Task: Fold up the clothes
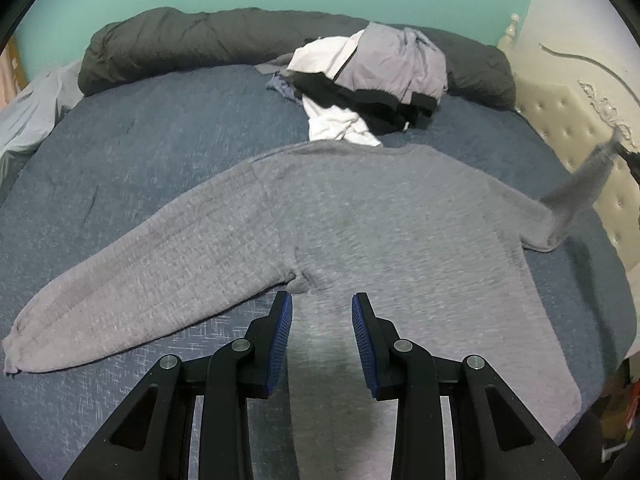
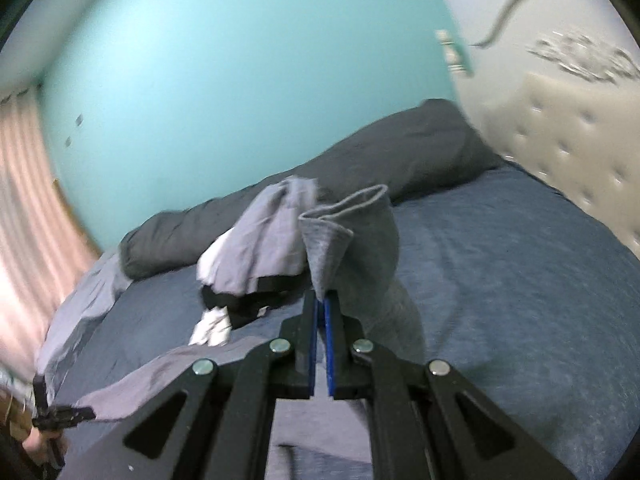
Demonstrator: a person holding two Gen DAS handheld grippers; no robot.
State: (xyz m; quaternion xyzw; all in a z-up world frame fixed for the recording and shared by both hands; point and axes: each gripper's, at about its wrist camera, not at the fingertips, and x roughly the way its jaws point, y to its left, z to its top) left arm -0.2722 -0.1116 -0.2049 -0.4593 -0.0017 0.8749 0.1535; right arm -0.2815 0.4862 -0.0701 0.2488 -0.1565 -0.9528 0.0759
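- Two grippers going, one grey sweater (image 1: 360, 216) spread flat on the blue bedspread (image 1: 132, 152), which I'll use as my landmark.
- Right gripper (image 2: 322, 300) is clamped tight on the cuff of the right sleeve (image 2: 348, 232), and that sleeve is lifted clear off the bedspread.
- Left gripper (image 1: 322, 312) is partly open with nothing between its pads, hovering above the sweater's near side by the left armpit; left sleeve (image 1: 132, 280) lies straight out on the bedspread.
- My take on doing this well: carry the cuff across the chest and lay it down flat, no twist, and keep the body from dragging along.
- Left could pin the torso if it creeps.
- Containers: none that I can see. Only a loose clothes pile (image 1: 372, 80) at the far side of the bedspread, against the dark rolled duvet (image 1: 180, 40).
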